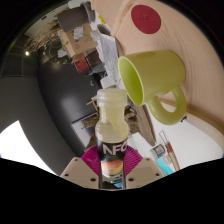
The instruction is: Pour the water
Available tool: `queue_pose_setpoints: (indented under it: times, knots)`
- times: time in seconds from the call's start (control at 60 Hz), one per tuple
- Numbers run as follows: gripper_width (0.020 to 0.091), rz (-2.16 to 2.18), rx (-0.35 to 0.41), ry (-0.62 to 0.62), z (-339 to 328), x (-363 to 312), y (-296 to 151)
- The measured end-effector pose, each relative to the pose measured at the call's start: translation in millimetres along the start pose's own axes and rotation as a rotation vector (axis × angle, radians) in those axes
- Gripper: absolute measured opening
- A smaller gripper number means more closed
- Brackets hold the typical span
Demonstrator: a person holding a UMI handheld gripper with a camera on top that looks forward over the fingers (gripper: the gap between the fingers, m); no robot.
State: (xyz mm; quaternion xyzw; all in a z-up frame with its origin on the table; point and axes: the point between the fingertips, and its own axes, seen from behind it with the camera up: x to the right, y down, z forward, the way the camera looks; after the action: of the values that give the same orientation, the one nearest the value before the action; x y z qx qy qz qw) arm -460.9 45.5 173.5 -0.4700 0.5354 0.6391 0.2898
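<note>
Tongs [113,172]: only the forward ends of the two fingers show, at the bottom centre of the frame. Left finger [80,168]: pale beige-grey, flat-faced, with an angled outer edge that narrows toward the tip; one small dark round mark, a screw or a hole, sits on its face near the lower edge. Right finger [146,168]: same beige-grey colour and same angled outline, mirrored, with a similar small dark mark. The inner faces of both fingers are hidden. No markings or lettering can be made out on either finger. No hand or sleeve shows in the frame.
</note>
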Motion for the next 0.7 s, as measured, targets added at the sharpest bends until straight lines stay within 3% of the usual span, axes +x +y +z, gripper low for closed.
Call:
queue_pose_setpoints:
  times: [0.233, 0.433, 0.6, 0.7]
  knots:
    - [0.0257, -0.040, -0.020, 0.033, -1.7, 4.3, 3.6]
    - [0.0258, -0.480, -0.023, 0.047, -16.0, -39.4, 2.9]
    - [0.0260, -1.123, 0.084, 0.063, -44.7, -107.3, -27.2]
    - [0.0260, -1.408, 0.198, 0.123, -55.0, -126.5, -66.0]
